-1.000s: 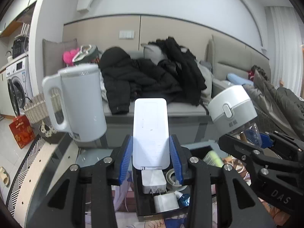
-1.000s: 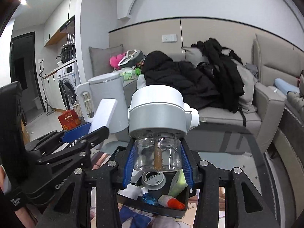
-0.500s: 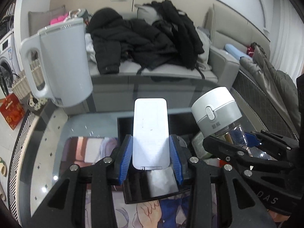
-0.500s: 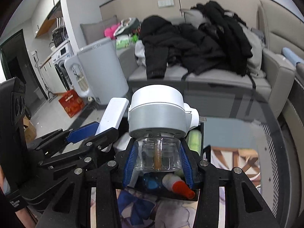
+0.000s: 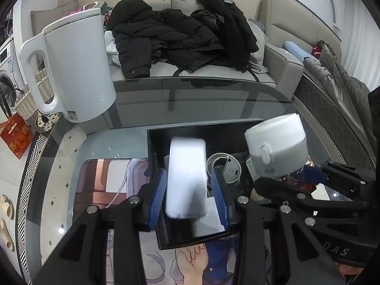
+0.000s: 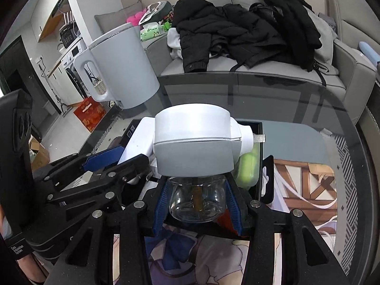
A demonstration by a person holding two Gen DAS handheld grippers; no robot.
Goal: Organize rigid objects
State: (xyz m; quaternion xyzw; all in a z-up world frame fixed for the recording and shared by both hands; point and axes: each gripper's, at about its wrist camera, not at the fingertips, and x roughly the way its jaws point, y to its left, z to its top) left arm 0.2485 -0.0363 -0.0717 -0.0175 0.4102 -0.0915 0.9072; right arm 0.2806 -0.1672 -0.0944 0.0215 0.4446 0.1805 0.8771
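My left gripper [image 5: 188, 190] has its blue pads spread wider than the flat white slab [image 5: 186, 178] between them; the slab is blurred and tilted over the black box [image 5: 190, 130]. My right gripper [image 6: 198, 204] is shut on the clear glass base of a white-capped bottle [image 6: 194, 142], held over the same black box [image 6: 262, 147]. The bottle also shows in the left wrist view [image 5: 276, 149], and the slab in the right wrist view [image 6: 137, 144]. The box holds a white round lid [image 5: 224, 168], a white block [image 5: 207, 218] and a green bottle [image 6: 247, 166].
A tall white kettle [image 5: 73, 71] stands on the glass table [image 5: 213, 99] at the back left. A printed mat [image 5: 104, 180] lies under the box. A sofa with black coats [image 5: 180, 35] is behind the table. A wicker basket [image 5: 30, 99] sits on the floor at left.
Both grippers have tipped down and lowered over the black box. The left pads have opened off the white slab, which now looks blurred and tilted. The right gripper still holds the bottle.
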